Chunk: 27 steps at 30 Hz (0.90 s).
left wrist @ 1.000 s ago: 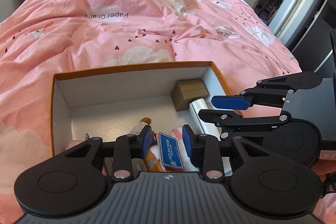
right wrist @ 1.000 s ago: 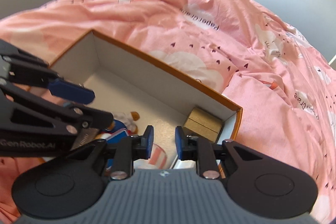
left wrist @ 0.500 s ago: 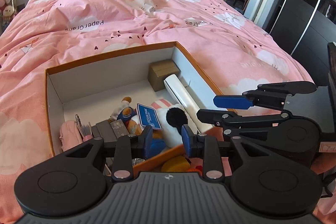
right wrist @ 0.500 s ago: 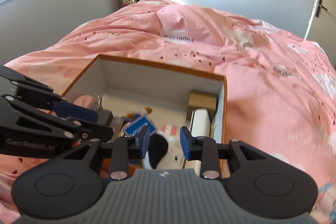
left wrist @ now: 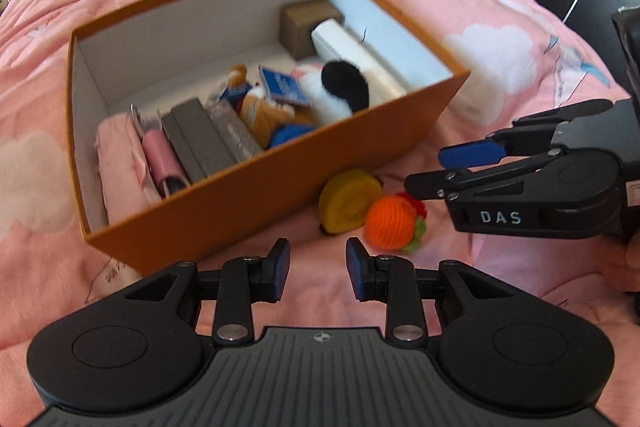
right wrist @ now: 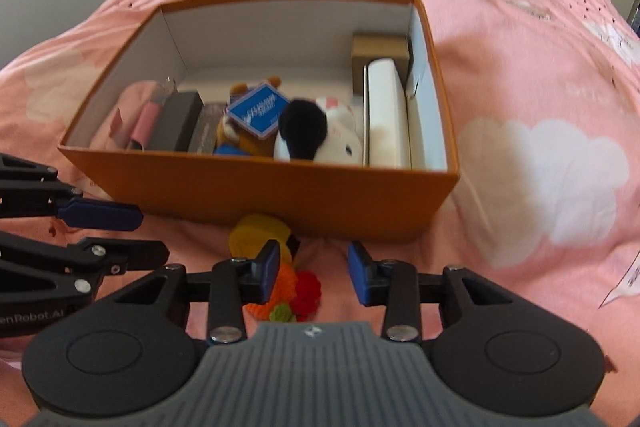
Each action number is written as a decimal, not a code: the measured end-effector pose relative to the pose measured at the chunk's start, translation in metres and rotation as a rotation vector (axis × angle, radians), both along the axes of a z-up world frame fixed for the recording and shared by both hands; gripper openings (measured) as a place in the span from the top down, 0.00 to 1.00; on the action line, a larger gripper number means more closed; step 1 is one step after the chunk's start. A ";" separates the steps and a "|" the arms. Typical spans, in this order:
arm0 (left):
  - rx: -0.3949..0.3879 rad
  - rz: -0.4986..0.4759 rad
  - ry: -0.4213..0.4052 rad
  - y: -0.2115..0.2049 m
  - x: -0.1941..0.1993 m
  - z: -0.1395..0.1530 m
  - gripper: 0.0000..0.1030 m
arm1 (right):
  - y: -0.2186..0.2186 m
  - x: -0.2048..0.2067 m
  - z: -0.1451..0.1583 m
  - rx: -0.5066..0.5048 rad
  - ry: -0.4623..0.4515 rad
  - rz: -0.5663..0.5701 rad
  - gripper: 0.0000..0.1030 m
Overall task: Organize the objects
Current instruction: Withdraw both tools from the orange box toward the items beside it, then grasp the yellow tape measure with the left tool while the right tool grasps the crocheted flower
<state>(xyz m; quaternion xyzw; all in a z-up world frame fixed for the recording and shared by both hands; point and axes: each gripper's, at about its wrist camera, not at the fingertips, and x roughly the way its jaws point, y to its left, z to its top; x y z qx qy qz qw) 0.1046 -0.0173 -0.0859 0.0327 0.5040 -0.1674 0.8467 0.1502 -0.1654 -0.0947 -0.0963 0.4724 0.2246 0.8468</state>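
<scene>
Orange cardboard box (left wrist: 256,195), white inside, lid off, sits on a bed under a pink duvet (right wrist: 540,75) printed with white clouds. Contents, left to right in the right wrist view: a pink folded cloth (right wrist: 120,111) against the left wall, a small pink case (right wrist: 146,121), a dark grey slab-shaped box (right wrist: 178,121), a grey glittery box (right wrist: 208,129), a brown plush toy (right wrist: 236,135) carrying a blue card tag (right wrist: 259,110), a white plush with a black fluffy patch (right wrist: 316,137), and a long white case (right wrist: 387,115) lying along the right wall. A small tan carton (right wrist: 380,49) stands in the far right corner, touching the end of the white case. Outside the box, on the duvet just beside its near wall: a yellow felt roll (left wrist: 348,201), and touching it an orange knitted ball (left wrist: 390,223) with red and green trim. Left gripper (left wrist: 318,267): jaws open, nothing between them, bare duvet underneath, short of the two loose items. Right gripper (right wrist: 314,269): jaws have just been opening, now parted with nothing clamped; the orange knitted ball lies below, partly behind the left-hand pad (right wrist: 270,269), contact not discernible. Some motion blur in both views.
</scene>
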 end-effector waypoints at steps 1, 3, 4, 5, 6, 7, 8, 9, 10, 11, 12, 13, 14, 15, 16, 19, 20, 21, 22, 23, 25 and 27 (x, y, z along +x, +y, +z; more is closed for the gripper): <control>0.000 -0.002 0.006 0.001 -0.001 -0.004 0.66 | 0.001 0.000 -0.003 -0.009 0.007 -0.001 0.60; -0.009 0.003 0.019 0.003 -0.001 -0.008 0.65 | 0.002 -0.001 -0.009 -0.017 0.024 0.002 0.58; -0.020 0.005 0.027 0.006 -0.001 -0.011 0.63 | 0.002 -0.001 -0.011 -0.017 0.034 0.003 0.57; -0.030 0.007 0.034 0.007 -0.001 -0.012 0.59 | 0.002 -0.001 -0.013 -0.018 0.041 0.003 0.57; -0.039 0.010 0.042 0.009 0.000 -0.014 0.57 | 0.003 -0.001 -0.014 -0.018 0.048 0.006 0.56; -0.045 0.013 0.047 0.010 0.000 -0.016 0.57 | 0.004 -0.001 -0.016 -0.018 0.051 0.007 0.53; -0.050 0.014 0.052 0.011 0.000 -0.017 0.55 | 0.005 -0.002 -0.017 -0.018 0.054 0.012 0.52; -0.056 0.017 0.057 0.012 0.000 -0.018 0.53 | 0.005 -0.003 -0.019 -0.016 0.058 0.018 0.52; -0.064 0.022 0.061 0.013 0.001 -0.019 0.52 | 0.006 -0.003 -0.020 -0.013 0.062 0.024 0.51; -0.072 0.027 0.064 0.014 0.001 -0.019 0.52 | 0.007 -0.004 -0.021 -0.010 0.064 0.028 0.51; -0.077 0.033 0.065 0.015 0.002 -0.020 0.52 | 0.008 -0.004 -0.022 -0.008 0.067 0.034 0.51; -0.083 0.040 0.064 0.016 0.003 -0.020 0.52 | 0.009 -0.004 -0.023 -0.006 0.071 0.042 0.51; -0.088 0.043 0.067 0.017 0.003 -0.020 0.52 | 0.010 -0.004 -0.024 -0.004 0.075 0.050 0.51; -0.093 0.044 0.068 0.018 0.003 -0.020 0.52 | 0.011 -0.004 -0.025 0.001 0.083 0.061 0.51; -0.095 0.042 0.070 0.018 0.004 -0.020 0.52 | 0.011 -0.004 -0.027 0.006 0.094 0.070 0.51; -0.086 0.033 0.073 0.016 0.005 -0.021 0.53 | 0.013 -0.003 -0.032 0.029 0.127 0.086 0.51; -0.079 0.036 0.073 0.016 0.005 -0.021 0.53 | 0.014 -0.002 -0.034 0.034 0.137 0.088 0.51; -0.078 0.040 0.074 0.017 0.006 -0.022 0.53 | 0.014 -0.001 -0.036 0.040 0.147 0.087 0.51; -0.081 0.043 0.076 0.017 0.006 -0.022 0.53 | 0.014 0.001 -0.038 0.051 0.159 0.085 0.51; -0.083 0.046 0.075 0.018 0.007 -0.022 0.53 | 0.013 0.002 -0.039 0.064 0.173 0.084 0.51; -0.086 0.048 0.074 0.020 0.007 -0.023 0.53 | 0.013 0.004 -0.045 0.095 0.206 0.082 0.51; -0.092 0.045 0.072 0.020 0.008 -0.025 0.54 | 0.012 0.006 -0.049 0.122 0.234 0.079 0.53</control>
